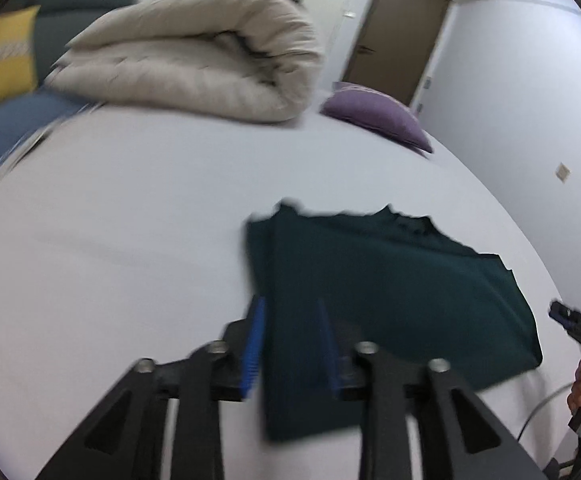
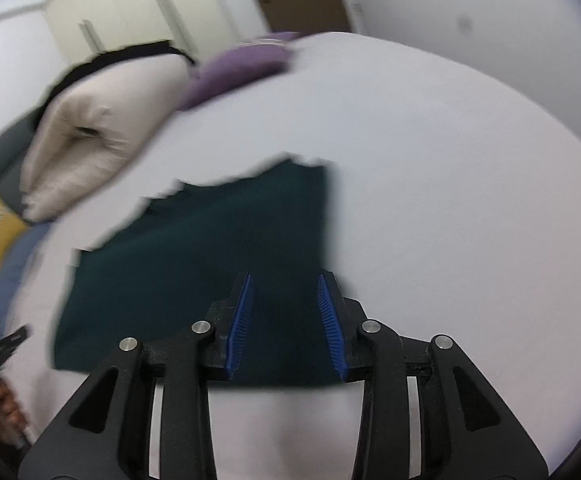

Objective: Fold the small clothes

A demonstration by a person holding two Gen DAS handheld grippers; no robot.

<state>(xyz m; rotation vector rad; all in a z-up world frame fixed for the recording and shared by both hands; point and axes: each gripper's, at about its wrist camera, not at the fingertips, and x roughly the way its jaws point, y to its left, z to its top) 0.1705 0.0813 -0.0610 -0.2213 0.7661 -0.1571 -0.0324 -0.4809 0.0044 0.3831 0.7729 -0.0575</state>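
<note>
A dark green garment (image 1: 390,292) lies folded flat on the white bed (image 1: 130,240); it also shows in the right wrist view (image 2: 210,248). My left gripper (image 1: 290,308) is open, its blue pads either side of the garment's near left part. My right gripper (image 2: 286,280) is open over the garment's near right edge, nothing between its pads. The right gripper also shows at the right edge of the left wrist view (image 1: 562,314), and the left gripper at the left edge of the right wrist view (image 2: 6,344).
A folded cream duvet (image 1: 194,60) lies at the far side of the bed, with a purple cushion (image 1: 378,116) to its right. A yellow cushion (image 1: 2,60) and blue bedding (image 1: 6,128) sit at far left. A brown door (image 1: 398,32) and wall stand behind.
</note>
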